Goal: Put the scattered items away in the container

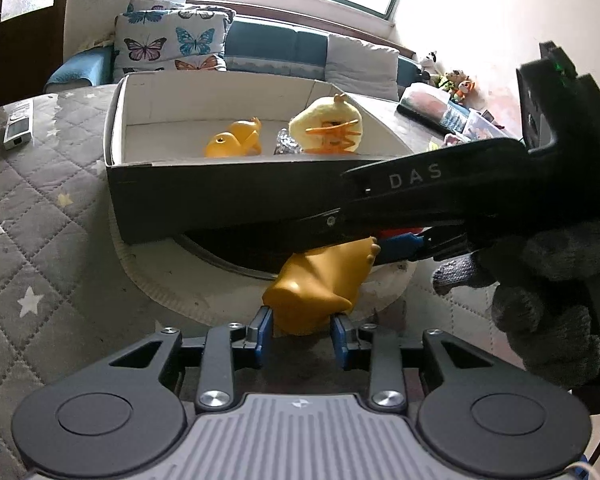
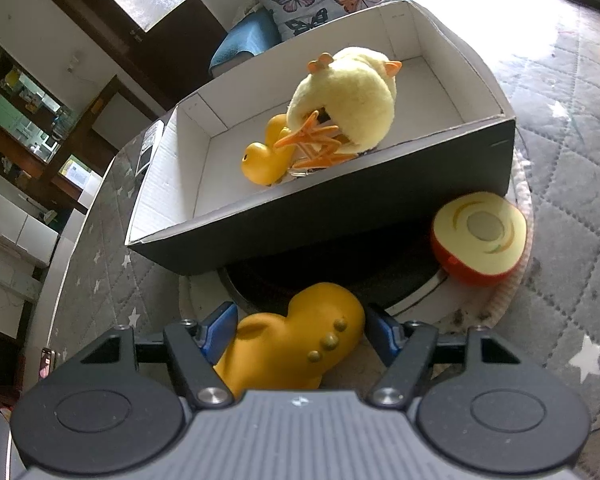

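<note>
Bottom centre of both views, just short of the box (image 1: pixel 220 192), the yellow rubber toy (image 1: pixel 316 280) is pinched by the right gripper (image 2: pixel 300 328), with the left gripper (image 1: pixel 302 334) spread loosely around its end, so next up is probably lifting it over the wall.

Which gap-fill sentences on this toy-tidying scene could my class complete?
1. The plush chick lies inside the ____.
2. The toy apple half lies on the table with its ____ face showing.
3. The rubber duck between the right gripper's fingers is ____ the cardboard box.
4. The cushion is printed with ____.

Missing words: cardboard box; cut; outside; butterflies
</note>
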The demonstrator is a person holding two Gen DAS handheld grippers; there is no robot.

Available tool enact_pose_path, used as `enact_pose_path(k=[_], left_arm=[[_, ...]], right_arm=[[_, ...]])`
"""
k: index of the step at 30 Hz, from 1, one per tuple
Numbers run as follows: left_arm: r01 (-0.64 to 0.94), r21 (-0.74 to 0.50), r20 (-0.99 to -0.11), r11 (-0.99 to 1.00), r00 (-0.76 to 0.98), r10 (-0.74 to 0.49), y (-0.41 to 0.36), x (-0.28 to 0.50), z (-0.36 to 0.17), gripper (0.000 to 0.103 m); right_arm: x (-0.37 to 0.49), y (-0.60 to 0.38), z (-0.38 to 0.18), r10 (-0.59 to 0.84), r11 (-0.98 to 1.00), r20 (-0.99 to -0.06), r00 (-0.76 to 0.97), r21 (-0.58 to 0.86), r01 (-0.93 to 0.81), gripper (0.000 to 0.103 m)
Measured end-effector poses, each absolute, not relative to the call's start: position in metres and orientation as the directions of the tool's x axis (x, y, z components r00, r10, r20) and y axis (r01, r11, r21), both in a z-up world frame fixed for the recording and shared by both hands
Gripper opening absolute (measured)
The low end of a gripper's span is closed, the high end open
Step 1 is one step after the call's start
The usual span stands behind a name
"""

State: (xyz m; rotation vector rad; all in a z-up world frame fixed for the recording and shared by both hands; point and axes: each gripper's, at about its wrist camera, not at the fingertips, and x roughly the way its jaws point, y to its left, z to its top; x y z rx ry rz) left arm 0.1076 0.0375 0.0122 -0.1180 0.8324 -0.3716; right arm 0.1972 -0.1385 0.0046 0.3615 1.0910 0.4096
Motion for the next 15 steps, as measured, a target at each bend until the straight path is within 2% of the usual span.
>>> enact_pose_path(k=[15], left_arm=[[0.295,-0.230,-0.708,0.927,0.603,-0.368,0.0316,0.1107,0.0178,0.037]], right_arm=[[0.1927,-0.1341,0.0100,0.483,0.874,-0.776,0.405,0.449,-0.183,0.070]])
